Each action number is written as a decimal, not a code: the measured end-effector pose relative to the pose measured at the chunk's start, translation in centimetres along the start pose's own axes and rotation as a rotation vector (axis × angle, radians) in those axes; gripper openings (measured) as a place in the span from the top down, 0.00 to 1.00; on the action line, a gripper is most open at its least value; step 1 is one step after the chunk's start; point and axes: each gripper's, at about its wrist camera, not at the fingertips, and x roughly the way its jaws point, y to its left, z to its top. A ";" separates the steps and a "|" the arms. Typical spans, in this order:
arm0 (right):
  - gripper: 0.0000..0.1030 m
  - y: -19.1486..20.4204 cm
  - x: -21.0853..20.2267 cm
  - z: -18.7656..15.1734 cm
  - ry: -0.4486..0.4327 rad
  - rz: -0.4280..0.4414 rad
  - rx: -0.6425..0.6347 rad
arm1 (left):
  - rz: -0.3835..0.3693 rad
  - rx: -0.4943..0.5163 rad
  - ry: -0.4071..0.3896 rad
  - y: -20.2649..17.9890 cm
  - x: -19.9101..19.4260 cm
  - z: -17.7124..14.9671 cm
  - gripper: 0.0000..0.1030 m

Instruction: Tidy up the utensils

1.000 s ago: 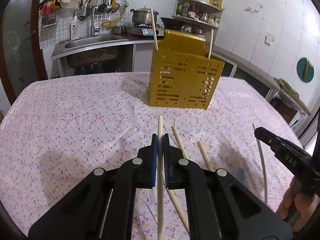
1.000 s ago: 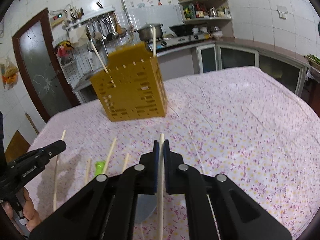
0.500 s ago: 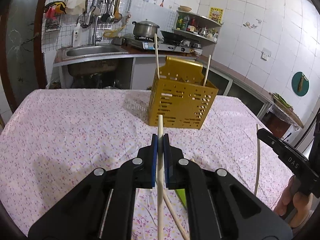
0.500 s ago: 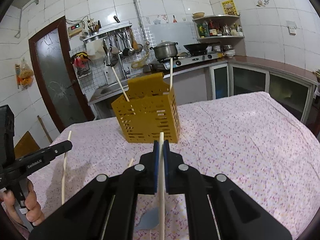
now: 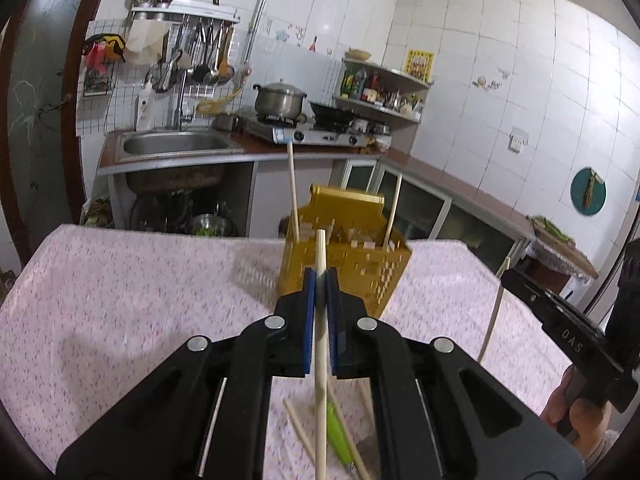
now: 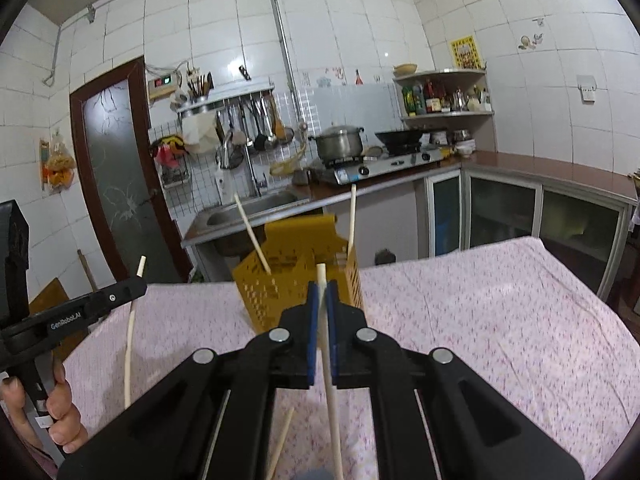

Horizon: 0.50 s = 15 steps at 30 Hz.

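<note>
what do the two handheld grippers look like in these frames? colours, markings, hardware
Both are matte black plastic. The left gripper and right gripper each have two angular black arms with triangular cutouts, round silver rivets at the pivots, and flat blue pads on the fingers. Side markings differ: white "GenRobot.AI" lettering on the left one, seen from the right wrist view; "DAS" embossed on the right one. No cables or sleeves visible.
</note>
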 end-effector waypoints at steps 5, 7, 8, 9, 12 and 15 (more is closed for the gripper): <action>0.96 0.2 0.7 2.6 -0.057 -0.002 -0.010 | -0.016 0.015 -0.050 -0.5 1.2 2.4 0.96; 0.96 0.1 1.3 3.7 -0.076 0.003 -0.007 | -0.023 0.034 -0.090 -0.9 1.7 3.4 0.96; 0.96 0.1 1.5 4.2 -0.083 0.004 -0.006 | -0.029 0.038 -0.105 -1.1 2.0 4.0 0.96; 0.96 0.1 1.8 4.8 -0.094 0.004 -0.009 | -0.035 0.041 -0.116 -1.3 2.3 4.6 0.96; 0.96 0.3 2.6 6.3 -0.120 0.004 -0.023 | -0.039 0.058 -0.162 -1.9 2.9 6.4 0.96; 0.96 0.5 3.5 7.8 -0.131 0.004 -0.033 | -0.049 0.071 -0.201 -2.3 3.7 8.4 0.96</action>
